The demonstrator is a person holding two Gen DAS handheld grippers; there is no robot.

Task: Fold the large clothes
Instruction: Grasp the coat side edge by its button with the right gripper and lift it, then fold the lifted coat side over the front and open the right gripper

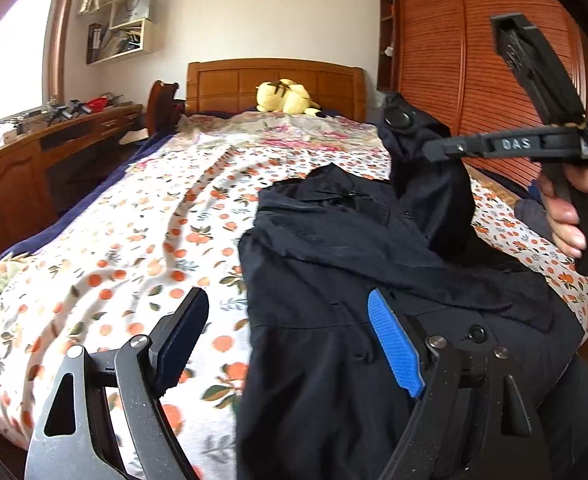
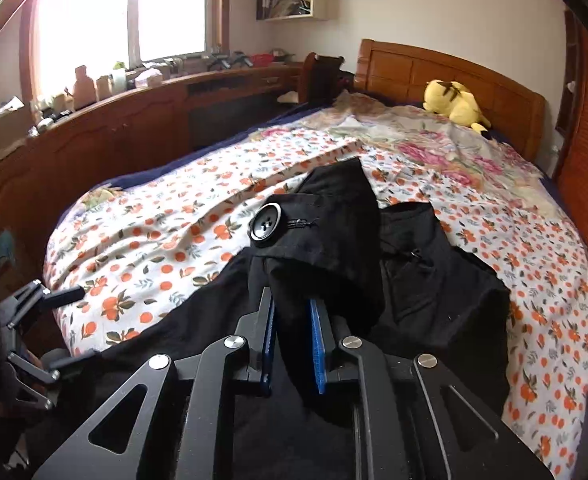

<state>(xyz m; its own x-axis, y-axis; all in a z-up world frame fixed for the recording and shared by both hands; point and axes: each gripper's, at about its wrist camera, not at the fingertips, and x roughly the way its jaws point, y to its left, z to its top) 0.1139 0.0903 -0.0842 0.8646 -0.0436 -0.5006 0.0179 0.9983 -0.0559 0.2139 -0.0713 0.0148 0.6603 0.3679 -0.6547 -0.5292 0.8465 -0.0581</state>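
A dark navy jacket (image 1: 334,280) lies on the floral bedspread (image 1: 134,220), bunched toward the bed's right side. Its sleeve (image 1: 434,192) is lifted off the bed, and its cuff carries a large dark button (image 2: 265,226). My right gripper (image 2: 294,316), held by a hand (image 1: 574,216), is shut on that sleeve just below the cuff, with cloth filling the gap between the blue pads (image 2: 318,344). It also shows from the side in the left wrist view, my right gripper (image 1: 430,151) up at the right. My left gripper (image 1: 290,340) hovers open over the jacket's near left edge with nothing between its fingers.
A yellow plush toy (image 1: 282,98) rests against the wooden headboard (image 1: 274,76). Louvred wardrobe doors (image 1: 474,60) run along the bed's right side. A long wooden cabinet (image 2: 134,128) with clutter on top stands under the window (image 2: 114,12) on the left. Wall shelves (image 1: 122,28) hang above.
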